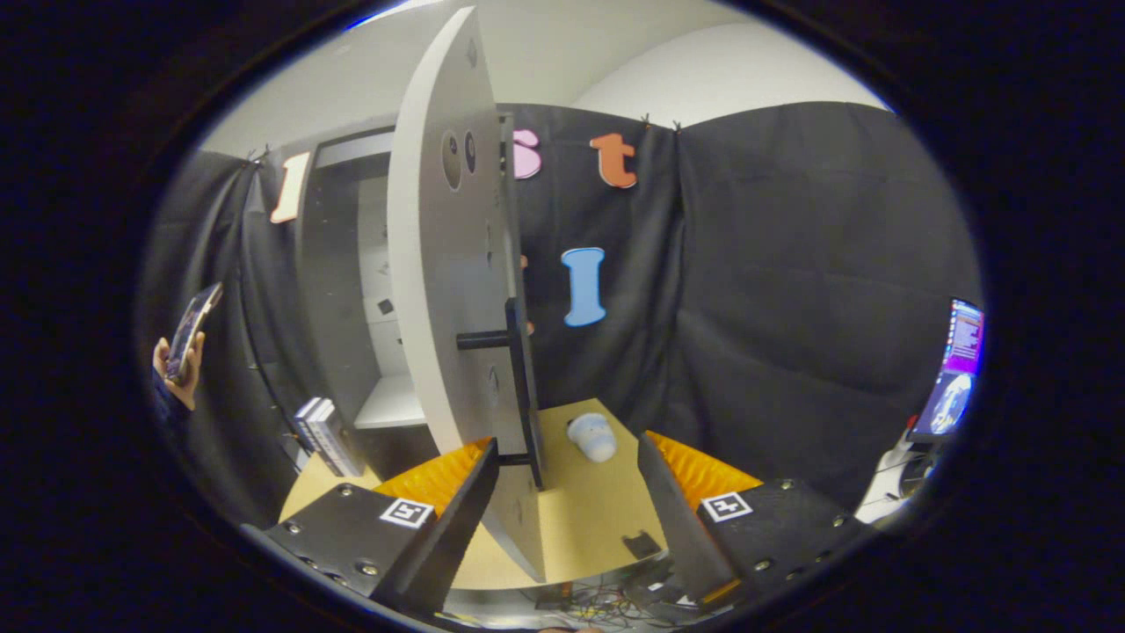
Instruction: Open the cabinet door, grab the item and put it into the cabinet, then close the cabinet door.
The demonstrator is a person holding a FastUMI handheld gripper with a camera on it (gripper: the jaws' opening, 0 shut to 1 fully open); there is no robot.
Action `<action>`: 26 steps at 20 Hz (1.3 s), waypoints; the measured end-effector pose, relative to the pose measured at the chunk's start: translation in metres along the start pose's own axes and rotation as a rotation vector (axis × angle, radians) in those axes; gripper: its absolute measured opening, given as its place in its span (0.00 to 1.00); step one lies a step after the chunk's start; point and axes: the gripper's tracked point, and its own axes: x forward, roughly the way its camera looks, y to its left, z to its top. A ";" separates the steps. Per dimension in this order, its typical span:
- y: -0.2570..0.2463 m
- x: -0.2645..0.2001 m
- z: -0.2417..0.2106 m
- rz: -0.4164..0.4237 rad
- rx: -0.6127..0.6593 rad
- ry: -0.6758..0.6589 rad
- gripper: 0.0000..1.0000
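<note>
The small white rounded item [592, 437] lies on the tan tabletop [584, 519], just beyond the fingers, free for a grasp. The pale grey cabinet door [448, 290] stands swung out edge-on, its black bar handle [524, 387] just ahead of the released gripper [567, 492], baring the white shelf [391, 406].

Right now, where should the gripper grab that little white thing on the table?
Probably across its narrow middle, coming from above. The white item lies flat on the tan table, beyond the open fingers of the gripper and just right of the open cabinet door, so its sides are free while the door blocks the left approach.
</note>
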 end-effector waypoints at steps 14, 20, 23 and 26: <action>0.140 0.059 -0.017 0.414 0.026 0.079 0.98; 0.186 0.083 -0.021 0.529 -0.020 0.084 1.00; 0.191 0.082 -0.021 0.562 -0.037 0.074 1.00; 0.196 0.083 -0.020 0.584 -0.041 0.067 1.00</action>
